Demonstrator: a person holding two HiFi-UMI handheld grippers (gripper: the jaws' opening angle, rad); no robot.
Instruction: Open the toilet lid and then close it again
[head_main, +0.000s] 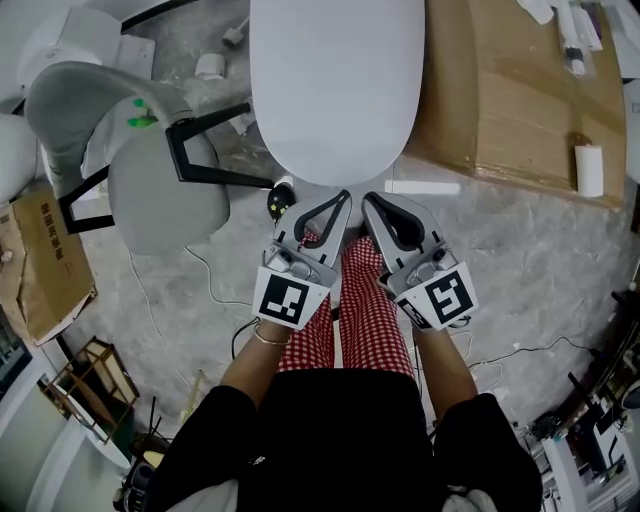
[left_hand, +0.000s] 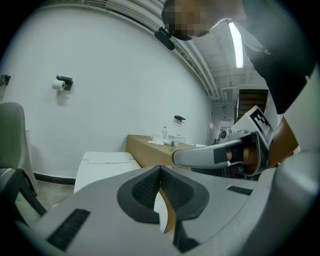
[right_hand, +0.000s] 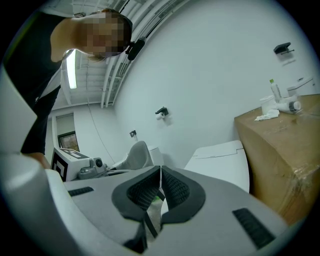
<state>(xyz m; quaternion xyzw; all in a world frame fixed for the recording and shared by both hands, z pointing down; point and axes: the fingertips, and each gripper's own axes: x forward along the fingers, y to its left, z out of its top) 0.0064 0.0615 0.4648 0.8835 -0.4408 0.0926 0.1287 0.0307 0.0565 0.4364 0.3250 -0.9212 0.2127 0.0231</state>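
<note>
The left tool (head_main: 343, 198) and the right tool (head_main: 370, 200) are held side by side, each with its jaws pressed together on nothing. Just ahead of their tips lies the white toilet lid (head_main: 335, 90), down and closed. A cardboard box (head_main: 520, 100) stands ahead to the right tool's right, and a grey chair (head_main: 150, 170) to the left tool's left

Far end of lid (head_main: 335, 90) cut by top edge, box (head_main: 500, 110) right of lid likewise, items (head_main: 578, 45) on box too small to tell

Toilet lid (head_main: 335, 90) between chair (head_main: 160, 190) and box (head_main: 520, 90)
</note>
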